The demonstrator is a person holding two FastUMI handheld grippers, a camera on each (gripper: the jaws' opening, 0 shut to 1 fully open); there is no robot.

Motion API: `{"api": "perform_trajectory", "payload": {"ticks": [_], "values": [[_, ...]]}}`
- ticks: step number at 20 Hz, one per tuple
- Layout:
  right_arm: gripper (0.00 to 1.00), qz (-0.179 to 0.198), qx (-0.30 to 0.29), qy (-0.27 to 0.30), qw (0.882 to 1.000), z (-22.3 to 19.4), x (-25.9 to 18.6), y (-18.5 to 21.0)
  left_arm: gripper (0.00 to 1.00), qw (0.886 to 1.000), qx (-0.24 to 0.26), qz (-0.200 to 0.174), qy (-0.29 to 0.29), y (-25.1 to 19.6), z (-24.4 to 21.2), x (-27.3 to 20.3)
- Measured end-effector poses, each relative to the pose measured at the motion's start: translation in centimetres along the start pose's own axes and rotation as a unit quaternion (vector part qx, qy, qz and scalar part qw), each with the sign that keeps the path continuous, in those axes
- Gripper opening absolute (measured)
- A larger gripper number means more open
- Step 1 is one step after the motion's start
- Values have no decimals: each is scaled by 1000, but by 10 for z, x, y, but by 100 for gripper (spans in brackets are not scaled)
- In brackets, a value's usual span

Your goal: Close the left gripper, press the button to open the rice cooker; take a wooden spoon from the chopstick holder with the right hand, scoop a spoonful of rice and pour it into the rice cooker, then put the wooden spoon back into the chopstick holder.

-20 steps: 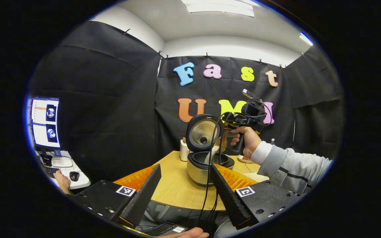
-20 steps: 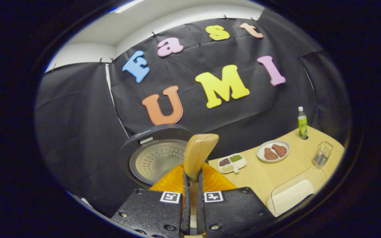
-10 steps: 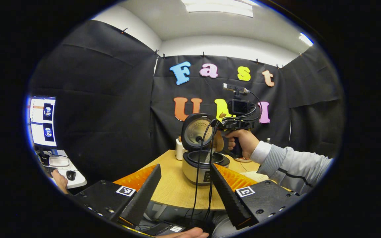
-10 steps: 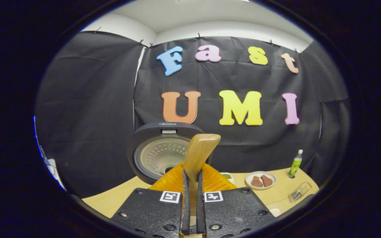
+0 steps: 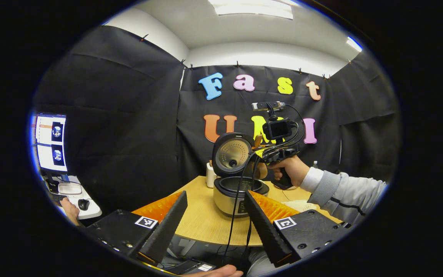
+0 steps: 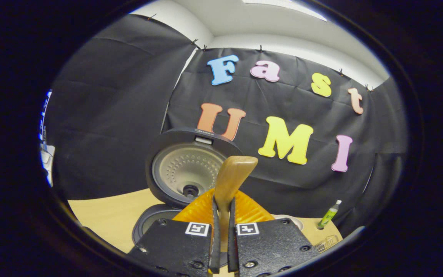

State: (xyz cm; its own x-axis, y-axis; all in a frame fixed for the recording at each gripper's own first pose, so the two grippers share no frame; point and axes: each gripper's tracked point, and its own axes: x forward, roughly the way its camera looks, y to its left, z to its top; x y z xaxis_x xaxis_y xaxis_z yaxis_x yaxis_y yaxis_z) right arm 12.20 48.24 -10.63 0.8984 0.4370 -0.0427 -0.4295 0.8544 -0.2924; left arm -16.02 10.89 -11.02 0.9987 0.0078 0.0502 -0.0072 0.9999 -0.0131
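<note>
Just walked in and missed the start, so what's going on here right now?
A person is working at a rice cooker on the table, its lid up. The right gripper is shut on a wooden spoon, held above the open pot. The left gripper hangs back near the table's edge, fingers spread, holding nothing.

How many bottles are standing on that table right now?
1. A green bottle stands at the far right end of the table, near the black wall. Others may be hidden behind the right gripper holding the wooden spoon.
</note>
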Motion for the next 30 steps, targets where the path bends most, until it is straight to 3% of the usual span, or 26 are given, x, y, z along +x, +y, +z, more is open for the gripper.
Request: {"api": "perform_trajectory", "payload": {"ticks": [6, 10, 21, 26, 30], "values": [[13, -31, 54, 13, 998, -17, -7, -73, 95, 1000, 17, -13, 11, -31, -5, 9], [13, -72, 103, 14, 992, -35, -21, -148, 94, 999, 23, -31, -10, -59, 9, 12], [14, -174, 130, 41, 975, -100, -59, -354, 94, 998, 18, -52, -23, -107, 8, 27], [14, -186, 122, 52, 974, -126, -60, -408, 94, 998, 24, -49, -28, -115, 10, 36], [14, -187, 128, 64, 972, -154, -53, -429, 95, 997, 31, -63, -21, -126, 9, 40]]}}
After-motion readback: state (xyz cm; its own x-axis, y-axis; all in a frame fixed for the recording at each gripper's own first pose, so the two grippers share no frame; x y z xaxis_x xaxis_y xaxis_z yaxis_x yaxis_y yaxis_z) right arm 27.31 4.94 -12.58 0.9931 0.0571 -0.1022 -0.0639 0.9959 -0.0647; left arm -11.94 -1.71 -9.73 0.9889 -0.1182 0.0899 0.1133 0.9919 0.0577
